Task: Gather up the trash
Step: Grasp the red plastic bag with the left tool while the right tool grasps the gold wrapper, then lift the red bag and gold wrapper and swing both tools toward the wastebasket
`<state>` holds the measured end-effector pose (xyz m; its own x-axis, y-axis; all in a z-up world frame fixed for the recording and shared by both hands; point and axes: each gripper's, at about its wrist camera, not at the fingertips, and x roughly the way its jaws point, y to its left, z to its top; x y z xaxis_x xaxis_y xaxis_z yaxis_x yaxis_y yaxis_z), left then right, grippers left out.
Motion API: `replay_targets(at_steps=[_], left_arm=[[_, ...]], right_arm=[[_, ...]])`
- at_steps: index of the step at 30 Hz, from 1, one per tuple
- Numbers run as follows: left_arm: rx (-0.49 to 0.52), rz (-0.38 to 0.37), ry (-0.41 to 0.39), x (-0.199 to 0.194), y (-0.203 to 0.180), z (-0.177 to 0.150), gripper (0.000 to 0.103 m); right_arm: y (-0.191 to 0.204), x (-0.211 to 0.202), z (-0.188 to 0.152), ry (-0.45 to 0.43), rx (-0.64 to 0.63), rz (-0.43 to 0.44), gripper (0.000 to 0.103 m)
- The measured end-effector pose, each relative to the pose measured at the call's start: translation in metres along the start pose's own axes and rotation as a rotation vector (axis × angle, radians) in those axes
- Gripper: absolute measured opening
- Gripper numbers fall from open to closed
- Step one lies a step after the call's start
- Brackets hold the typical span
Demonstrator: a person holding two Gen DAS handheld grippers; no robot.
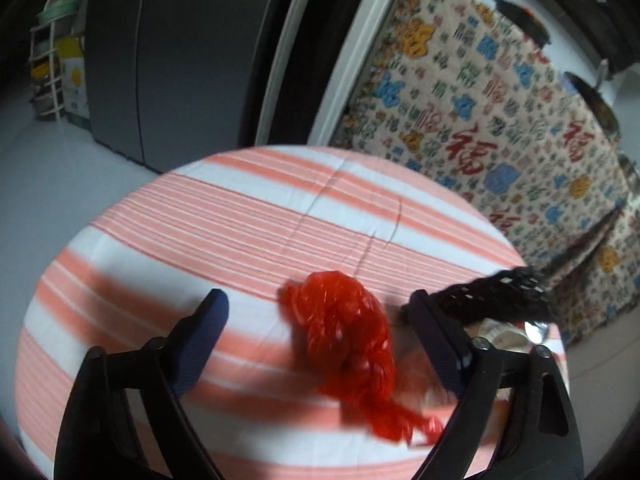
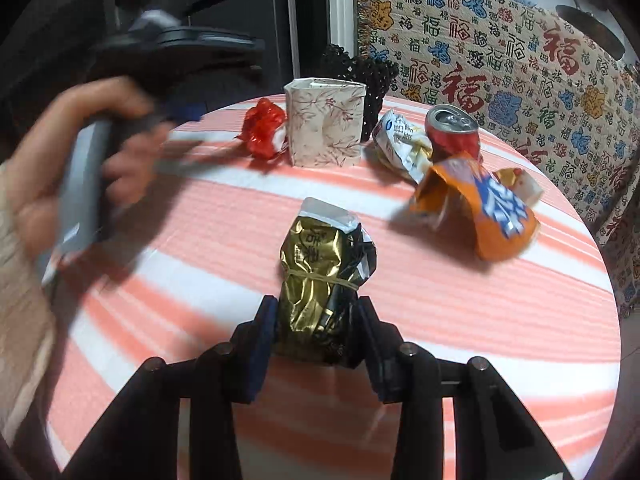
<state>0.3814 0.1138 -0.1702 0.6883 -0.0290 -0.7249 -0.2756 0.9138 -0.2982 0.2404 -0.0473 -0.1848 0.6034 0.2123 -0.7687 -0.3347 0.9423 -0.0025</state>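
A crumpled red plastic wrapper (image 1: 344, 336) lies on the striped round table (image 1: 224, 208), between the fingers of my open left gripper (image 1: 318, 312). It also shows in the right wrist view (image 2: 262, 132), beside a folded paper bag (image 2: 325, 122) standing upright. My right gripper (image 2: 316, 330) is shut on a crumpled gold and black foil packet (image 2: 320, 276). An orange snack bag (image 2: 484, 204), a white wrapper (image 2: 400, 140) and a red drink can (image 2: 452, 132) lie on the table to the right. The left gripper (image 2: 180, 112), held by a hand, shows blurred at the left.
A black mesh basket (image 1: 500, 292) stands at the table's right edge, behind the paper bag in the right wrist view (image 2: 360, 68). A patterned cloth (image 2: 520, 80) covers furniture beyond the table. A dark cabinet (image 1: 160, 60) and a rack (image 1: 52, 60) stand to the left.
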Motion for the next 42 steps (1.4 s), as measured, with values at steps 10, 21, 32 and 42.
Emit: replay_targets(at_steps=[10,21,32,42], left_arm=[[0.146,-0.099,0.014,-0.003,-0.015,-0.016,0.034],[0.052,-0.199,0.062,0.003,-0.002,-0.009,0.06],[0.153,-0.186,0.106,0.019,-0.013,-0.025,0.041],[0.486,-0.268,0.243,-0.053,-0.001,-0.077,0.042]], right_arm=[[-0.025,-0.02,-0.021,-0.037,0.047,-0.072,0.04],[-0.044,-0.028,-0.033,-0.04,0.11,-0.087,0.041],[-0.046,-0.032,-0.042,-0.024,0.119,-0.087,0.041],[-0.058,-0.031,-0.046,-0.009,0.127,-0.103,0.041]])
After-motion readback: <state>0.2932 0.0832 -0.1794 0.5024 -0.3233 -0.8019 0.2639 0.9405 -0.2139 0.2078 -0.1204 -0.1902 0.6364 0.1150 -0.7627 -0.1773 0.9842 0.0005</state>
